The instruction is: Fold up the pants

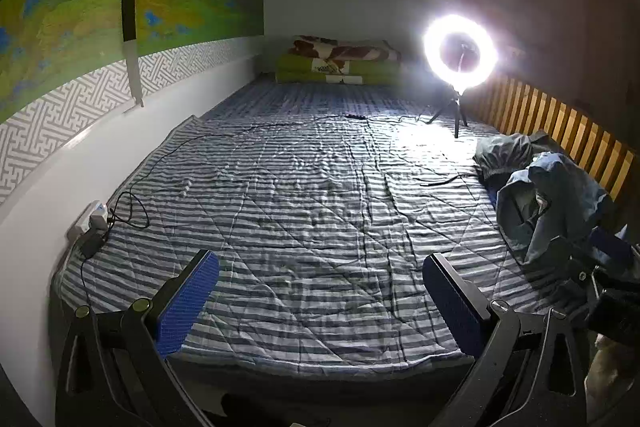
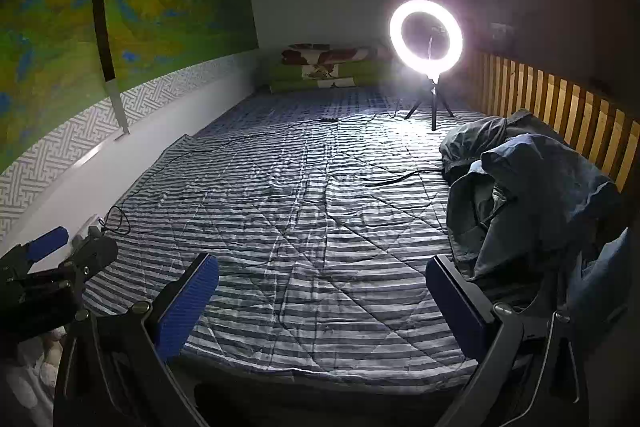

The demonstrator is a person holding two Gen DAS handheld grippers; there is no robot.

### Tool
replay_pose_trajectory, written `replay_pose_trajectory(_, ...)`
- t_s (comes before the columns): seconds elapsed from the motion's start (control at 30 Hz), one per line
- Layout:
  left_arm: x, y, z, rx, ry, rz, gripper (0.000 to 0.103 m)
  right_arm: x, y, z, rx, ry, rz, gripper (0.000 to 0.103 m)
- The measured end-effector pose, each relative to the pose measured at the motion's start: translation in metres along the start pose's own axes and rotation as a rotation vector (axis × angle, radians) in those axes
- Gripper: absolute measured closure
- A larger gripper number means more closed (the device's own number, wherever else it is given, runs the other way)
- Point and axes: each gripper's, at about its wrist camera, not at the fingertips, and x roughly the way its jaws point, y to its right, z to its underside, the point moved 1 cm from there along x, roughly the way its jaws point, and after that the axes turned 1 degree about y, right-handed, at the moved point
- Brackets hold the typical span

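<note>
Both hand-held grippers are hovering at the near edge of the bed, angled down toward it: the left hand-held gripper (image 1: 320, 307) is holding its blue-padded jaws wide apart with nothing between them, and the right hand-held gripper (image 2: 322, 307) is doing the same, its right finger sitting just beside the clothing heap without gripping it. No brand, label or writing is showing clearly enough to read anywhere in either view. The pants (image 2: 532, 203) are lying crumpled in a dark blue-grey heap at the right side of the bed, bunched into tall folds with a paler inner lining showing, resting against the wooden slatted rail (image 2: 560, 107). A striped blue and white quilt (image 1: 320, 219) is covering the bed, wrinkled and bare in the middle. A lit ring light (image 1: 460, 53) is standing on a small tripod at the far right, its cable (image 1: 240, 131) trailing across the quilt to a charger (image 1: 94, 223) at the left wall. Folded blankets (image 1: 340, 63) are sitting at the far end.
</note>
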Motion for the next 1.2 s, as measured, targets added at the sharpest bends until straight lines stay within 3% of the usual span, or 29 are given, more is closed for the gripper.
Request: replay_pose_trajectory(1.2,0.02,0.011,0.004,0.006,-0.025,0.045,0.0,0.01,0.005,0.001,-0.002,-0.008,0.093,0.001)
